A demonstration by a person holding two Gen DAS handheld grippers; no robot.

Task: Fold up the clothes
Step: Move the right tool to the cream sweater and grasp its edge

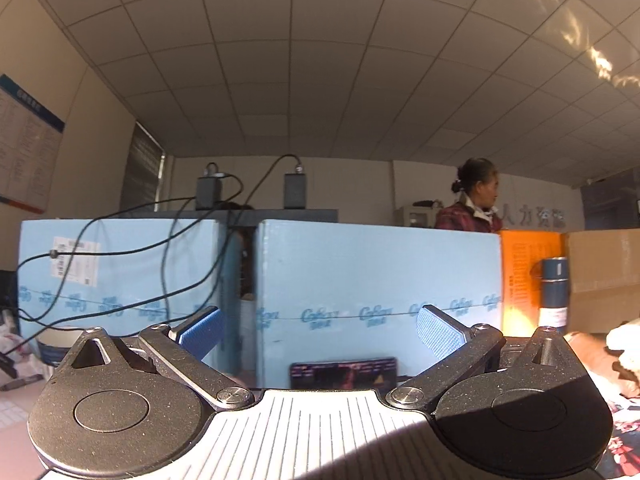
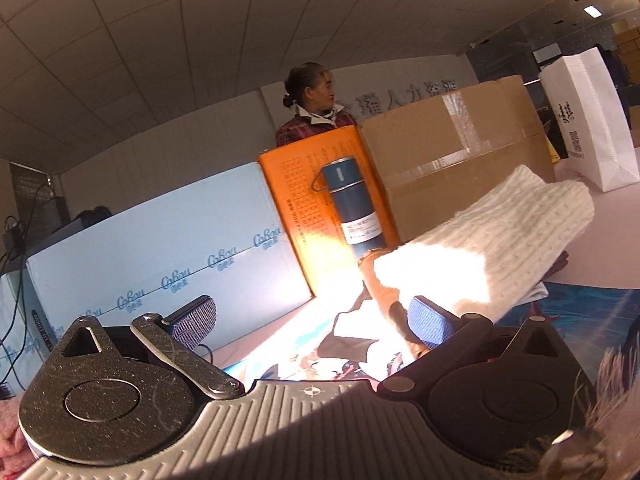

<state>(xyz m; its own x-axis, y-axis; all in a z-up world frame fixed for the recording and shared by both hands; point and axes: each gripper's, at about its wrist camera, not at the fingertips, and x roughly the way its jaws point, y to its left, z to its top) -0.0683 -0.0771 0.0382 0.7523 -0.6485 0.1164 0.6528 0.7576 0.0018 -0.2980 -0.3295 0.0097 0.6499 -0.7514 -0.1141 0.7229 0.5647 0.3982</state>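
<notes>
— What do the left tongs (image 1: 318, 330) look like?

— Two dark grey metal link arms with round silver pivot screws, and finger pads (image 1: 439, 331) faced in blue dimpled rubber. Behind them sit two black, speckled round housings with triangular cut-outs, flanking a pale grey ribbed body.

— And the right tongs (image 2: 312, 322)?

— The same build: blue textured pads (image 2: 430, 322), a scratched grey link arm on one side, and a small crosshair mark on the ribbed grey body.

Boxes (image 2: 160, 236) + flask (image 2: 352, 208) block fwd; right clear.
</notes>
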